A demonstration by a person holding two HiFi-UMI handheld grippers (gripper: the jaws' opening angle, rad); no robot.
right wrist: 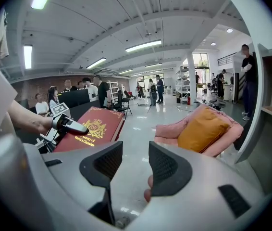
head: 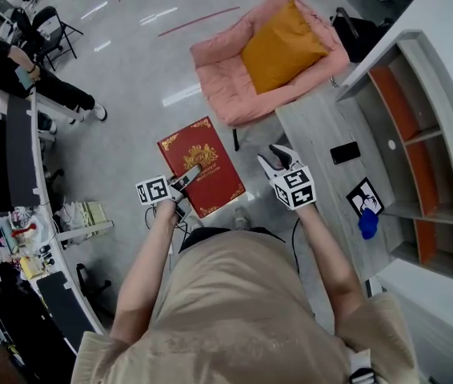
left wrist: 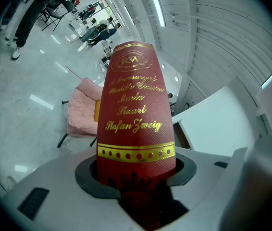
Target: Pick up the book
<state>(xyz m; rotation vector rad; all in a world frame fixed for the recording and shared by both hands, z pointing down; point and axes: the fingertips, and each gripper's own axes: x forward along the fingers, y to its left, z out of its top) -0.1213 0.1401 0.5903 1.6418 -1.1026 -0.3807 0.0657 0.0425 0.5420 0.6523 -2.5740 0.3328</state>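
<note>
A red book [head: 202, 169] with gold ornament is held in the air, off any surface. My left gripper [head: 185, 180] is shut on its near edge. In the left gripper view the book [left wrist: 136, 105] stands up between the jaws, and my left gripper [left wrist: 136, 179] clamps its lower end. My right gripper [head: 278, 160] hovers just right of the book with its jaws apart and nothing between them. The right gripper view shows my right gripper [right wrist: 131, 170] open, with the book [right wrist: 93, 129] off to the left and a little ahead.
A pink armchair [head: 225, 74] with an orange cushion [head: 282, 48] stands ahead. At the right, a grey table [head: 314, 126] carries a black phone [head: 345, 152], a marker card [head: 364, 196] and a blue object [head: 368, 224]. A white shelf unit [head: 434, 142] is beside it, and desks [head: 18, 158] are at the left.
</note>
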